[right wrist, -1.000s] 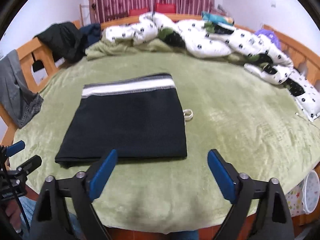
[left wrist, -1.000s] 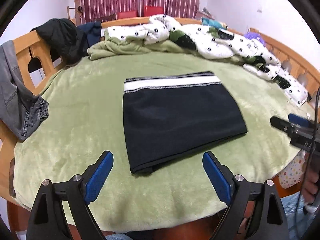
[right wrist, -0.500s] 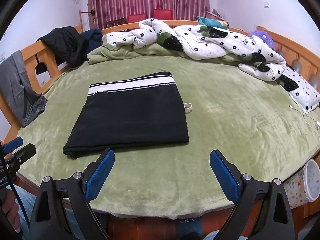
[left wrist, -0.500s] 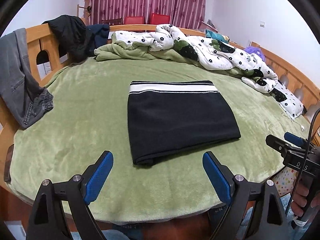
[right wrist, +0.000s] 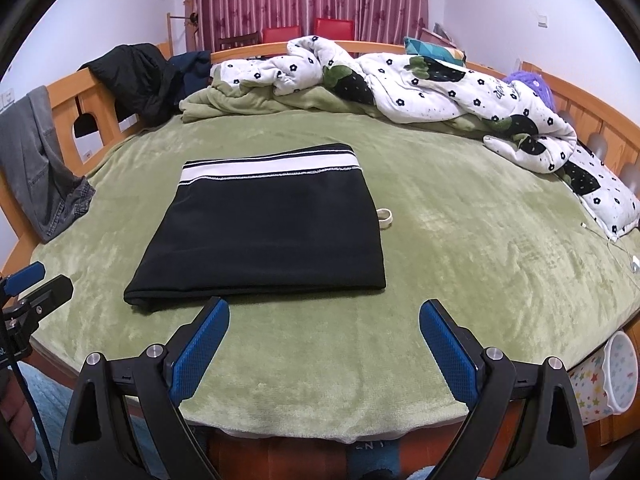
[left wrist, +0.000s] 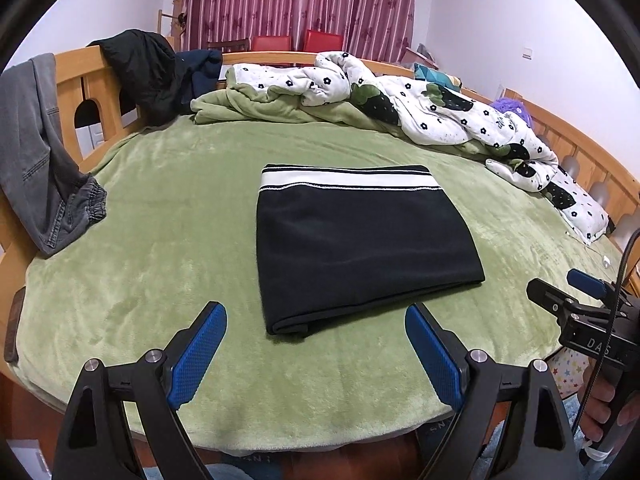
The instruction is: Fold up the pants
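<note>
The black pants [left wrist: 360,240] lie folded into a flat rectangle on the green blanket [left wrist: 160,240], white-striped waistband at the far edge; they also show in the right wrist view [right wrist: 272,236]. My left gripper [left wrist: 316,316] is open and empty, held off the bed's near edge, short of the pants' front fold. My right gripper [right wrist: 324,312] is open and empty, also back from the near edge. Each gripper shows at the side of the other's view.
A crumpled white flowered quilt [right wrist: 420,80] lies along the far and right side. Grey jeans [left wrist: 44,160] and a black jacket [left wrist: 140,72] hang on the wooden rail at left. A small white ring [right wrist: 385,216] lies right of the pants. A starred bin [right wrist: 608,376] stands below right.
Both grippers have pulled back and lifted away from the pants toward the bed's near edge. The pants have not moved.
</note>
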`<state>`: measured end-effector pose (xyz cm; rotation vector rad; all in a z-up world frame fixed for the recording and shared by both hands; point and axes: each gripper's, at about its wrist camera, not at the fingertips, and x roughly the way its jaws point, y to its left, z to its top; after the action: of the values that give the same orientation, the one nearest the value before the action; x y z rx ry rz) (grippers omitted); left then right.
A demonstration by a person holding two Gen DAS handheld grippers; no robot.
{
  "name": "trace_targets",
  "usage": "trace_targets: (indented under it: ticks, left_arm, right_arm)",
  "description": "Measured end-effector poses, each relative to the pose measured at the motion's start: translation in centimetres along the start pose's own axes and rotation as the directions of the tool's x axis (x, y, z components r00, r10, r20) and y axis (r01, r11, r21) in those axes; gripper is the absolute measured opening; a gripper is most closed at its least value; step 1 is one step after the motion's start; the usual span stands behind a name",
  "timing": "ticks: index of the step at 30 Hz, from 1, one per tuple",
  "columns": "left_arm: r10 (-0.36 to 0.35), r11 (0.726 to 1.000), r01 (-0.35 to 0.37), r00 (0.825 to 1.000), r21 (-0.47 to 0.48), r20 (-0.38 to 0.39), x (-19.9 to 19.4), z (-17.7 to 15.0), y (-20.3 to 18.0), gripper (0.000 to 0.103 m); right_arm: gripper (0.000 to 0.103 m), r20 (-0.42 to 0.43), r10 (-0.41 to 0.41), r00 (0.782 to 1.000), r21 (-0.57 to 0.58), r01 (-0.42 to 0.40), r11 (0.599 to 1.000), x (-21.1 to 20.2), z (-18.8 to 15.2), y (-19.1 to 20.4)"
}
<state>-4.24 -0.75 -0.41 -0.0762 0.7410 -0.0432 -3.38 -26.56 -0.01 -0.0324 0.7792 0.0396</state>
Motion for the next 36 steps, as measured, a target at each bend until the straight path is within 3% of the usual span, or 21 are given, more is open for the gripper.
trace_targets:
  ticks: [36]
  left_arm:
    - [-0.009, 1.0, 0.009, 1.0, 0.011, 0.001, 0.65, -0.12, 0.14, 0.091]
  right_arm:
    - [0.095, 0.006, -0.019, 1.0, 0.017, 0.019, 1.0, -0.3, -0.19, -0.79]
